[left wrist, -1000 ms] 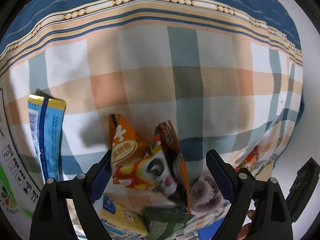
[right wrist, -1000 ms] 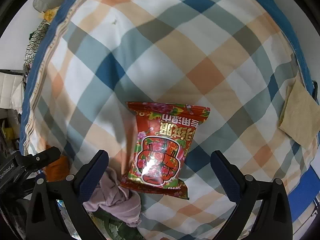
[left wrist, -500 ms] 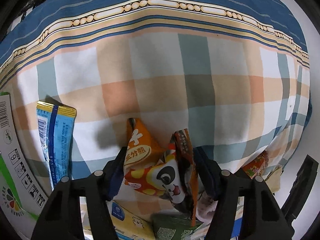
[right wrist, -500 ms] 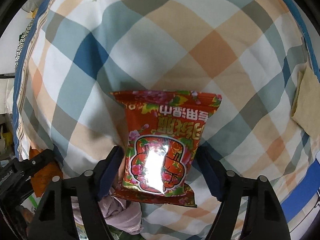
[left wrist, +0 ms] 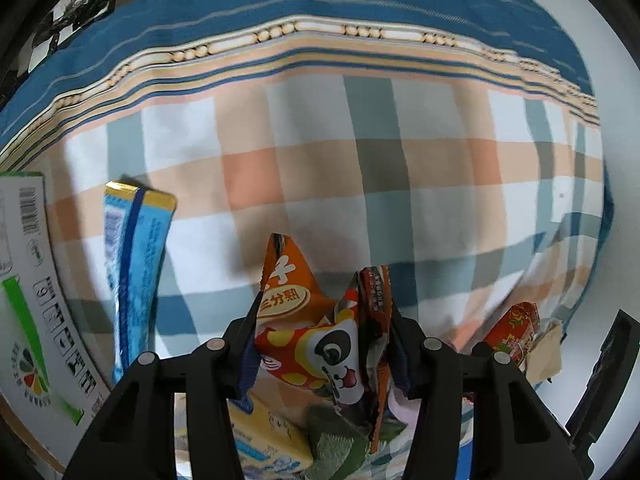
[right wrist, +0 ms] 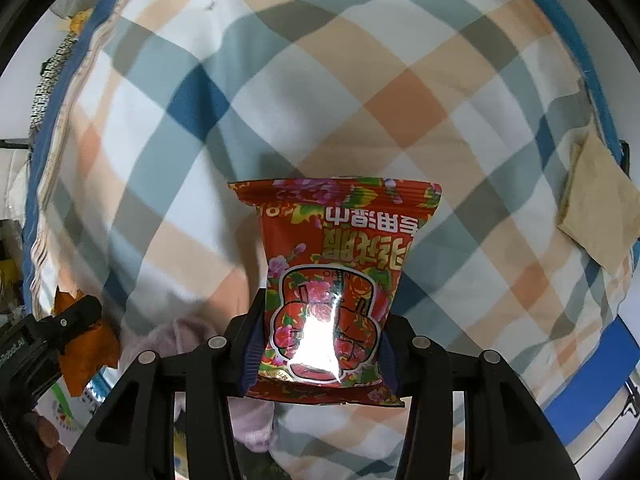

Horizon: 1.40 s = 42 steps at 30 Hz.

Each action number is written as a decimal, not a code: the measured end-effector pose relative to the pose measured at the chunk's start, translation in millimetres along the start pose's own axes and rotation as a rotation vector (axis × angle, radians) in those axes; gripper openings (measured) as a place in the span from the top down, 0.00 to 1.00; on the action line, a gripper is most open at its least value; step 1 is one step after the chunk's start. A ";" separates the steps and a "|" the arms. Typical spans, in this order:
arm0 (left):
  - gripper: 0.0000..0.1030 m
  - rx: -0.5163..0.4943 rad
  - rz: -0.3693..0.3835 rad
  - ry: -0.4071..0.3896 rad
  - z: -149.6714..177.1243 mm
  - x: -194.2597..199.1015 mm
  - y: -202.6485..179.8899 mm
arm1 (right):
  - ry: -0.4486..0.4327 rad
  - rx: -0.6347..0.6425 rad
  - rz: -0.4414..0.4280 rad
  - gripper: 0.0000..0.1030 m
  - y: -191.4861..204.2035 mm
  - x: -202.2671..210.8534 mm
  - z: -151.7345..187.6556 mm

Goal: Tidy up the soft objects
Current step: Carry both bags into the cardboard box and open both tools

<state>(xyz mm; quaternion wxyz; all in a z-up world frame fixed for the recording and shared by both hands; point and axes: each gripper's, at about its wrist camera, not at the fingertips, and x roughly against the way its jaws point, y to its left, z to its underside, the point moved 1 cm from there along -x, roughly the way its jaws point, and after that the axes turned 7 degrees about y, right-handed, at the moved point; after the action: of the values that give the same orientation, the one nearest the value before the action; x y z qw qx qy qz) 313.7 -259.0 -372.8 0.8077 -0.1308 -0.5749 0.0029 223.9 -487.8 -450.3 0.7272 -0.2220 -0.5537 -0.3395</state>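
Note:
My left gripper (left wrist: 324, 344) is shut on an orange snack bag with a panda face (left wrist: 316, 336) and holds it above the checked bedspread (left wrist: 360, 168). My right gripper (right wrist: 320, 340) is shut on a red flowered packet with Chinese lettering (right wrist: 336, 272), also lifted off the bedspread (right wrist: 320, 80). The red packet shows small at the right of the left wrist view (left wrist: 514, 330). The left gripper with the orange bag shows at the left edge of the right wrist view (right wrist: 86, 344).
A blue and gold packet (left wrist: 134, 268) lies left of the orange bag, beside a white cardboard box (left wrist: 28, 300). A yellow packet (left wrist: 264, 436), green cloth (left wrist: 340, 440) and pink cloth (right wrist: 248, 412) lie below. A beige cloth (right wrist: 600, 216) lies at the right.
Both grippers went from open to shut, the left on the orange panda bag, the right on the red flowered packet. Both bags now stand lifted between the fingers.

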 end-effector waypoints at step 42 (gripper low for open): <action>0.53 0.270 0.214 -0.230 88.3 145.0 350.6 | -0.121 0.772 -0.028 0.52 372.4 54.3 316.7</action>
<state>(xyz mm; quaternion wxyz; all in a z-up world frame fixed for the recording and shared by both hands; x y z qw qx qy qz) 331.9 120.5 -286.6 0.7420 -0.0808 -0.6405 0.1806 300.6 -30.1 -287.3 0.7186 0.0561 -0.6856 -0.1023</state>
